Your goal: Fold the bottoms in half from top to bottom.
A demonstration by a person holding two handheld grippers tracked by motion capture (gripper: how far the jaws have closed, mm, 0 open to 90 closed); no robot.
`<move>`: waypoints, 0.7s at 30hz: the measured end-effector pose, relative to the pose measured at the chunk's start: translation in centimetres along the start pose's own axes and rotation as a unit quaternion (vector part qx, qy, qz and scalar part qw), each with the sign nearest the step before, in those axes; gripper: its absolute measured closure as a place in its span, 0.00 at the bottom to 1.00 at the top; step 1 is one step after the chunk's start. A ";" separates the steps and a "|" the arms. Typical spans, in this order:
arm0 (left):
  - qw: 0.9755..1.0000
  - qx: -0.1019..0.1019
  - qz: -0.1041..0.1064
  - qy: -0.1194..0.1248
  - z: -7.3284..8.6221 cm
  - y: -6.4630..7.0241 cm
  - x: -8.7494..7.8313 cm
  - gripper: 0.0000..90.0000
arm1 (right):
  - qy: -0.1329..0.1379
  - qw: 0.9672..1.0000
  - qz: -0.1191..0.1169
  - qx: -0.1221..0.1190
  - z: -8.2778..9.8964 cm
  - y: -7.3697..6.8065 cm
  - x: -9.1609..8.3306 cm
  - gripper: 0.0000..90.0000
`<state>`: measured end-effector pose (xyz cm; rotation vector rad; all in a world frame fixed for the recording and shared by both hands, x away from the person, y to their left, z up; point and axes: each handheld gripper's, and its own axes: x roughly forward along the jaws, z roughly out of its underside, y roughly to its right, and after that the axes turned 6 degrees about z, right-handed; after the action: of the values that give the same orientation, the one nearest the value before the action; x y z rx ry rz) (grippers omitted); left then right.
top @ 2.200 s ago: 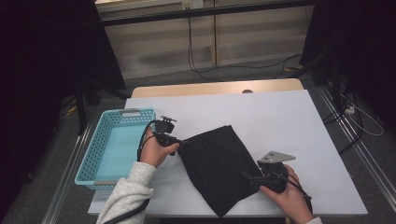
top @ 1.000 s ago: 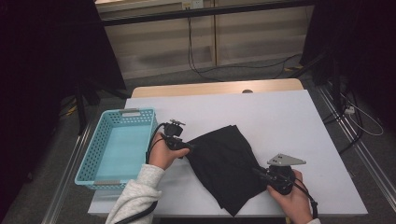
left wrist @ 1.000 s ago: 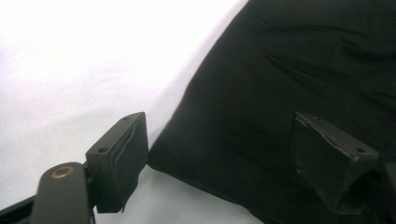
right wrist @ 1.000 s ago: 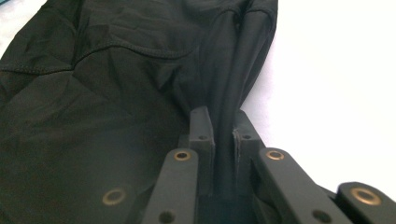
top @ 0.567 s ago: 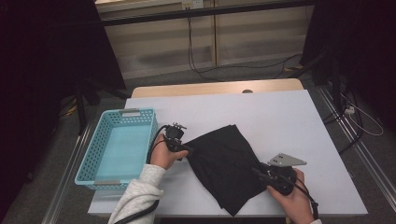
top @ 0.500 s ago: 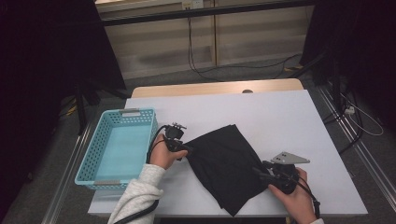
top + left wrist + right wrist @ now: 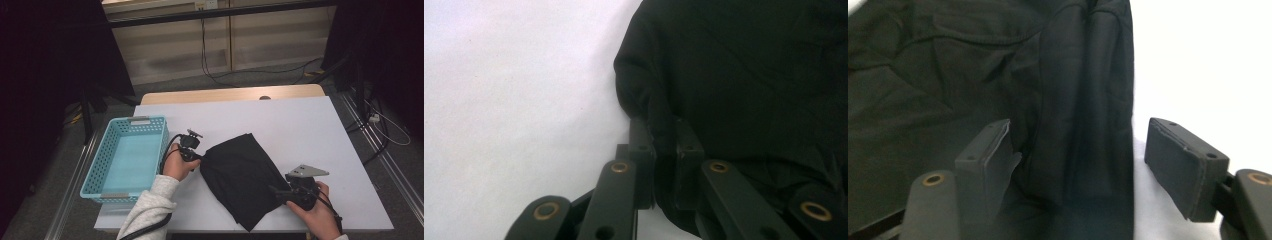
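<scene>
A black cloth (image 7: 240, 175) lies crumpled on the white table (image 7: 300, 125). My left gripper (image 7: 200, 157) sits at the cloth's left corner. Its jaws have just been closing, and in the left gripper view it (image 7: 659, 130) is pinched on a fold of the cloth (image 7: 749, 75). At the cloth's lower right edge is my right gripper (image 7: 277, 192), whose jaws have just been opening. In the right gripper view it (image 7: 1080, 135) stands open, with a ridge of the cloth (image 7: 948, 75) between the pads but not pressed.
A turquoise plastic basket (image 7: 95, 175) stands empty at the table's left edge, just left of my left hand. Bare white tabletop stretches behind and to the right of the cloth. Cables run across the floor beyond the table.
Since the earliest frame my left hand has shifted a little right, up to the cloth's corner. The right hand has drifted slightly toward the near edge. The cloth has barely changed shape.
</scene>
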<state>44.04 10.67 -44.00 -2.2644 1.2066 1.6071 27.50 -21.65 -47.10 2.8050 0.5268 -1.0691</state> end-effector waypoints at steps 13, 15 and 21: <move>1.000 -0.002 -0.001 -0.026 -1.6 0.2 -2.6 0.94 | 0.008 1.000 -0.016 -0.014 -0.5 -2.3 0.4 0.89; 0.999 0.000 -0.003 -0.034 -1.9 0.2 -2.8 0.94 | 0.009 1.000 -0.020 -0.017 -0.6 -2.4 0.4 0.89; 0.998 0.005 -0.022 -0.064 -3.1 0.3 -4.0 0.94 | 0.016 0.999 -0.028 -0.039 -1.3 -3.3 0.3 0.90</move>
<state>45.68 11.05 -39.25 -2.1306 1.1245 1.6966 27.37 -18.20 -46.20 2.7587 0.6394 -0.9924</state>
